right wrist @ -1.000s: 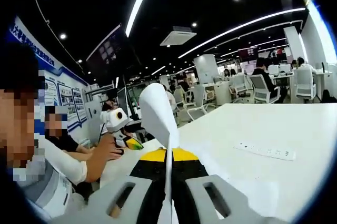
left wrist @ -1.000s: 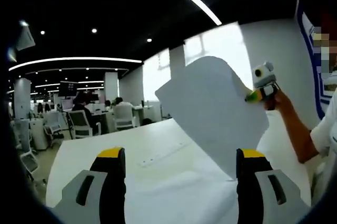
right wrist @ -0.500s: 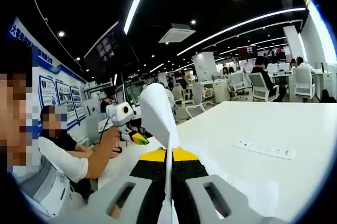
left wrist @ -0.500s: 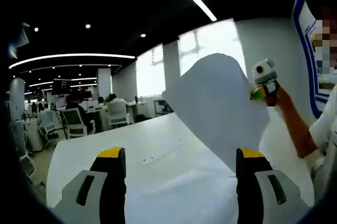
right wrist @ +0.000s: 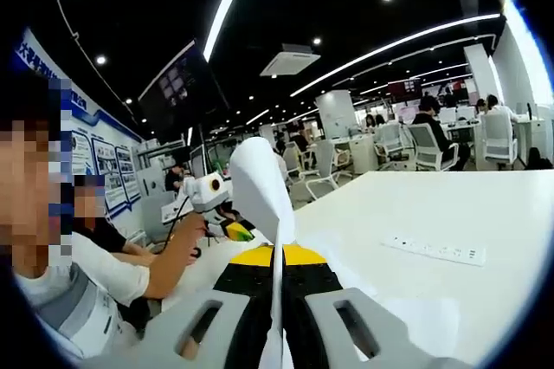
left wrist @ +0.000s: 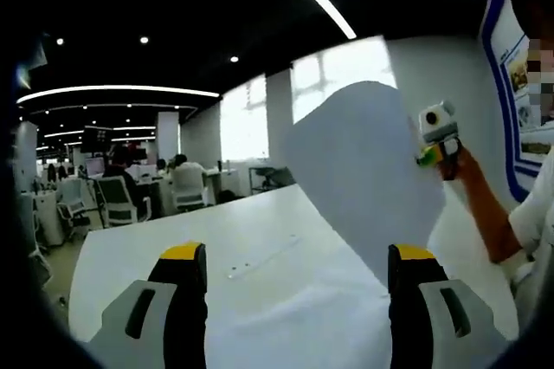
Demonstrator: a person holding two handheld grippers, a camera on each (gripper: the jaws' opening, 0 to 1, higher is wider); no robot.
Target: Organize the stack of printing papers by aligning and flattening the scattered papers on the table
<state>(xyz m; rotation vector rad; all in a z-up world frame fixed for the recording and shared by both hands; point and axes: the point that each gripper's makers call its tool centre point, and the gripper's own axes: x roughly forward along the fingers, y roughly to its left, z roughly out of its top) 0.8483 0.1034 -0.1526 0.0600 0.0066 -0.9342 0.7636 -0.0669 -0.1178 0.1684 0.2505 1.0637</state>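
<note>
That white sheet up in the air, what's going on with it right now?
A person is working with two hand-held grippers over a white table. The right gripper is shut on the edge of a white sheet of printing paper, holding it lifted and curved above the table. The left gripper is open with nothing between its jaws, low over the tabletop where more white paper lies. A white power strip lies on the table farther off.
</note>
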